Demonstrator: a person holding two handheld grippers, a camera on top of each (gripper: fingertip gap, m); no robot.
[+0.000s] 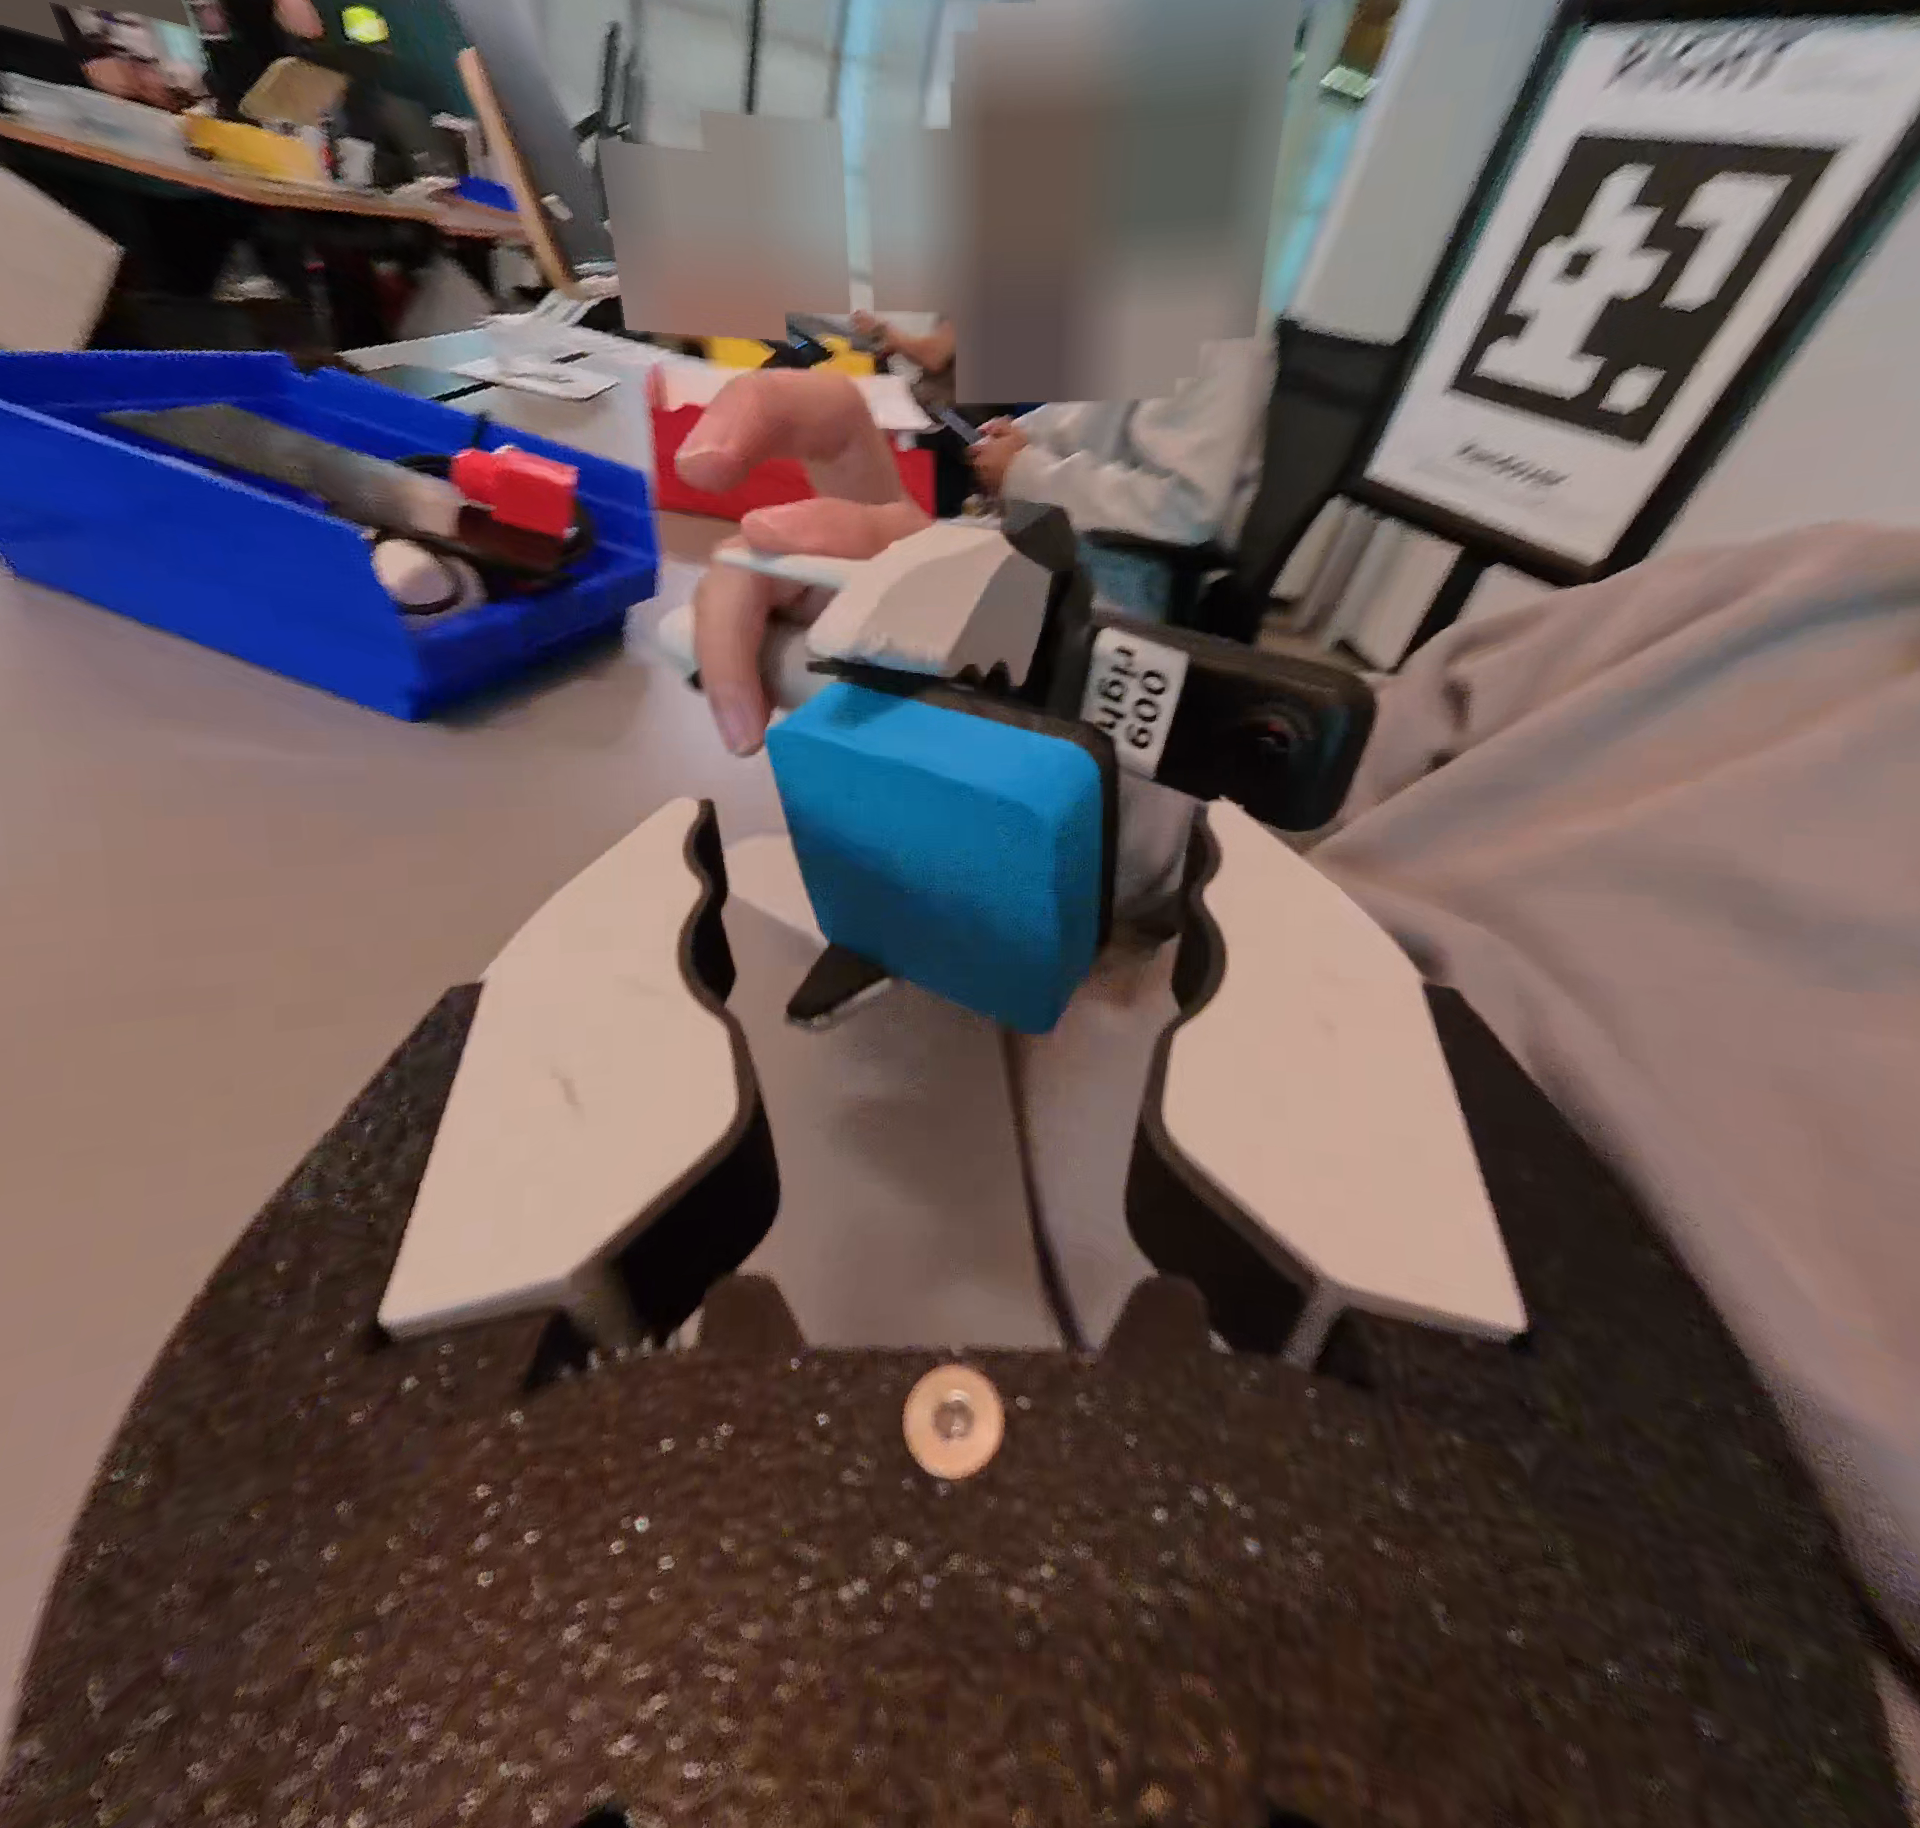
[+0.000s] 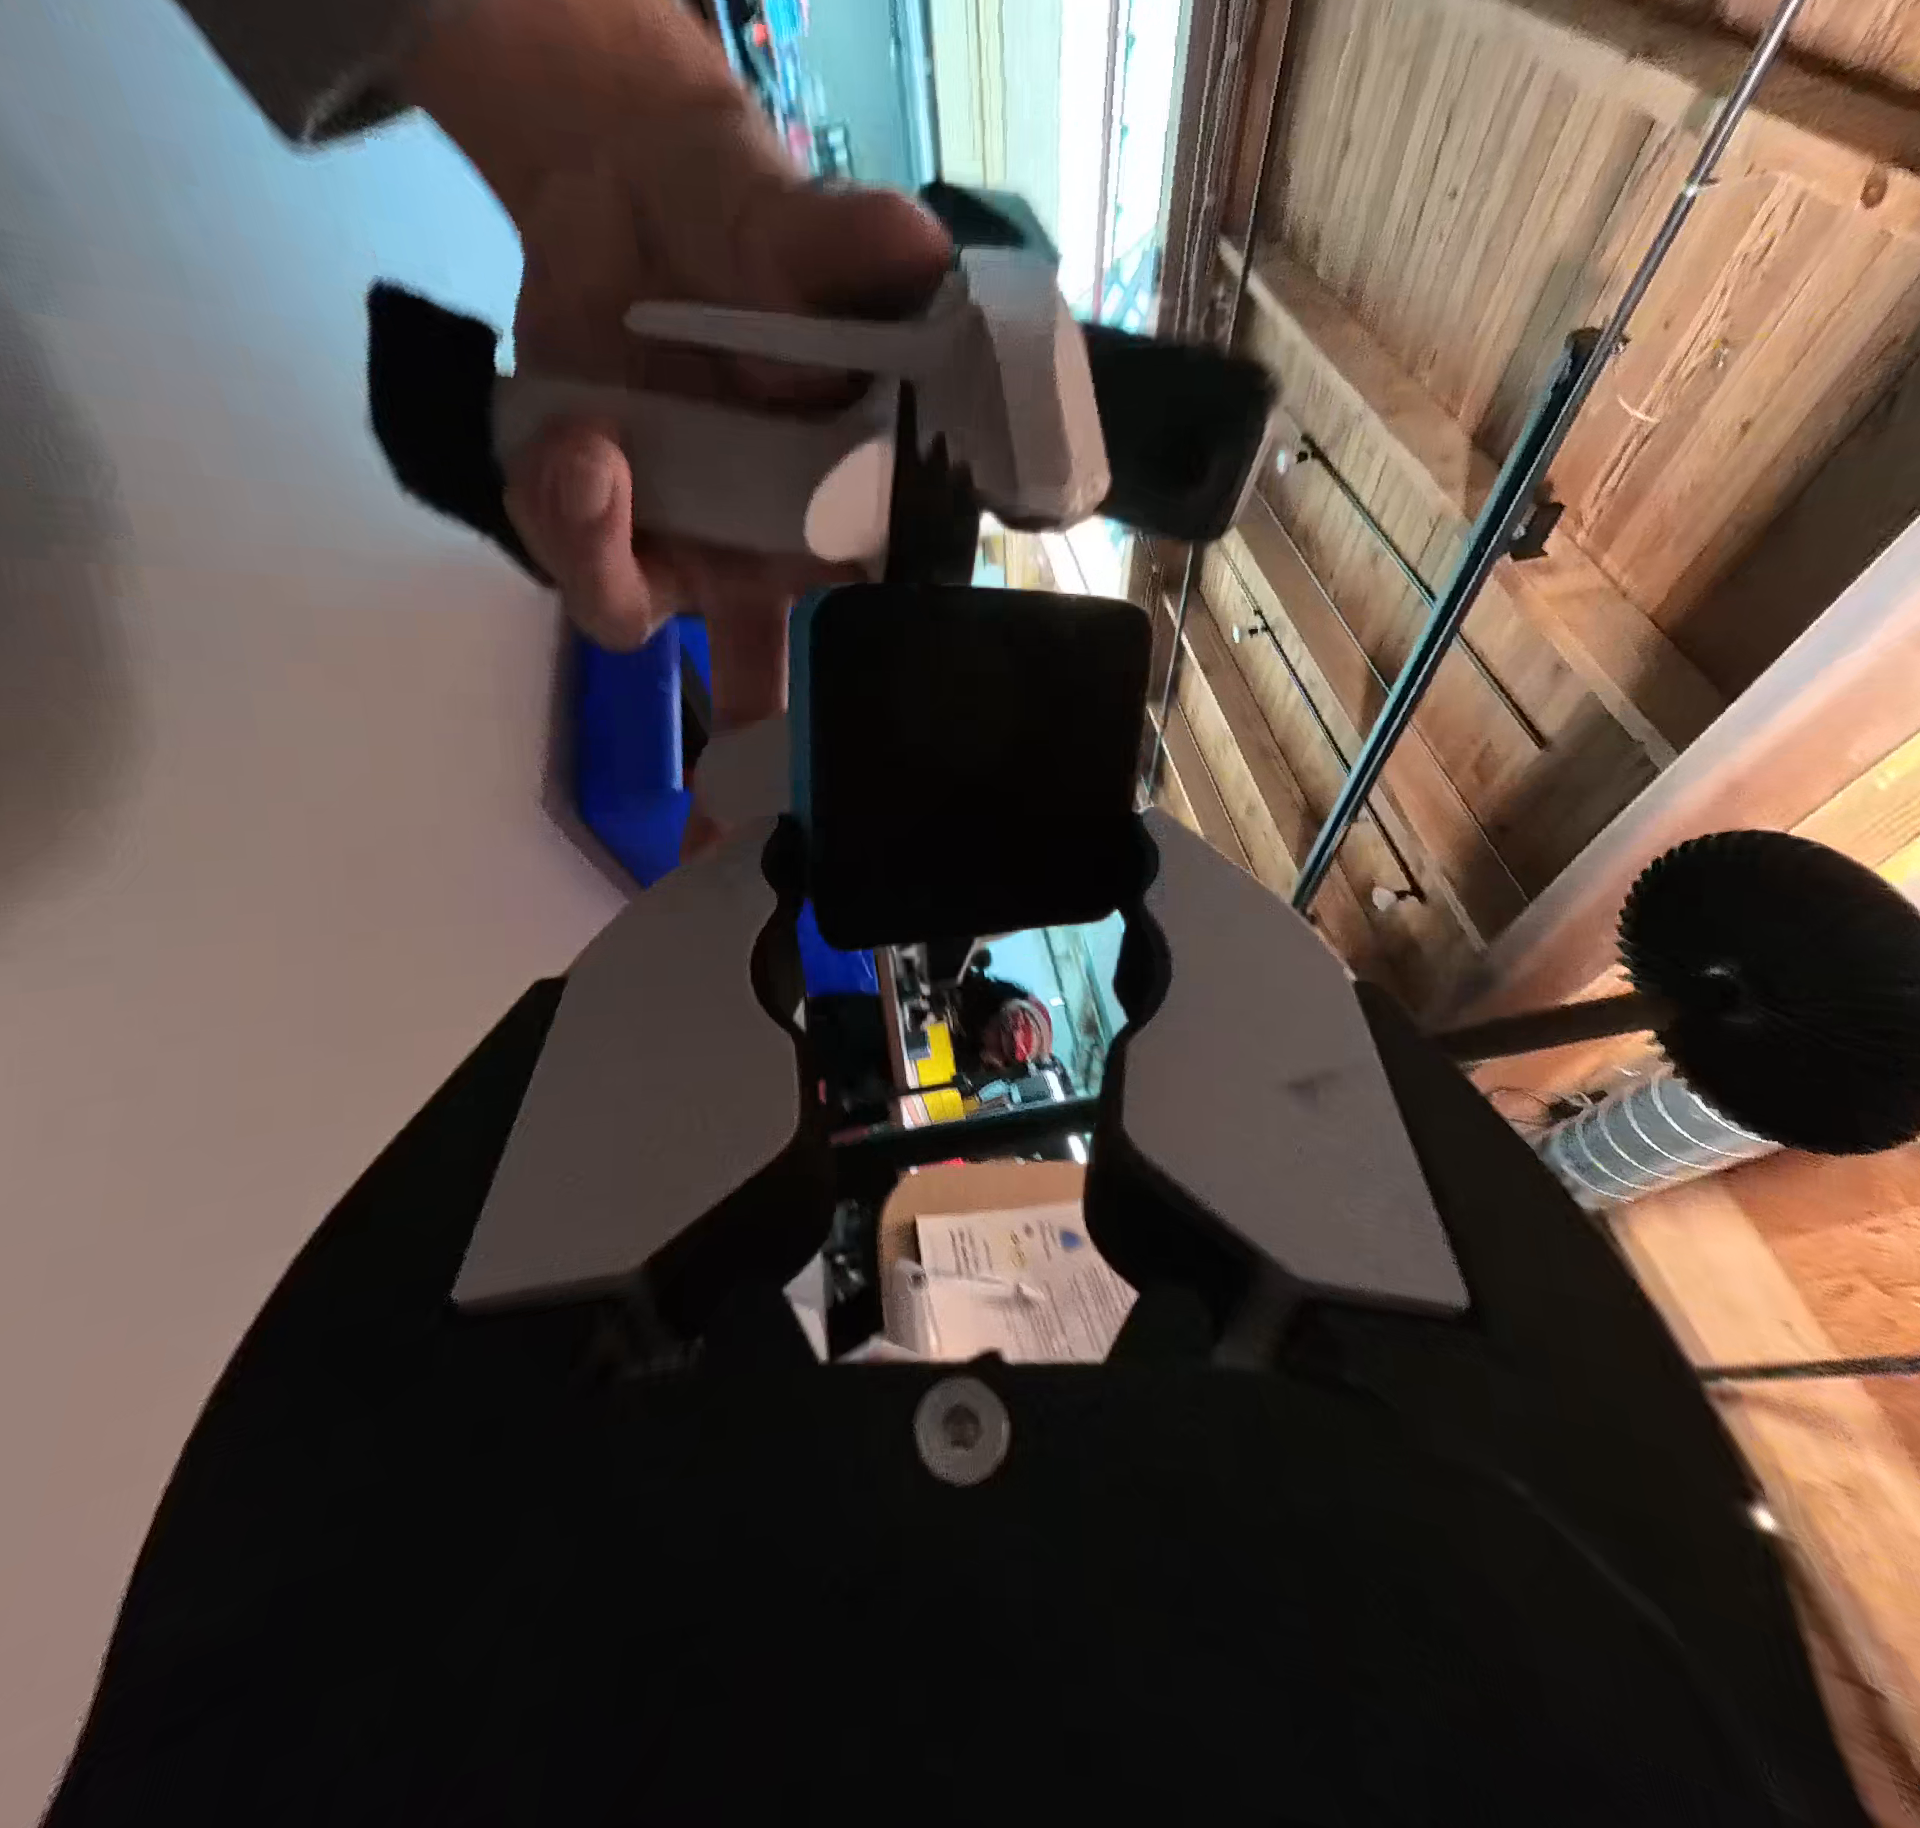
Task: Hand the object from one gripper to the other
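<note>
Left wrist view: my left hand-held gripper [image 1: 956, 828] is spread wide, blue block [image 1: 935, 874] between its tips, not touching. My right hand-held gripper [image 2: 964, 843] is pinching it.

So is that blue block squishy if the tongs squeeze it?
Probably a bit squishy: the blue block looks like matte foam with rounded corners. Likely light, since the right tongs hold it by its edges alone. Its black backing looks stiffer, so it probably won't flop.
</note>
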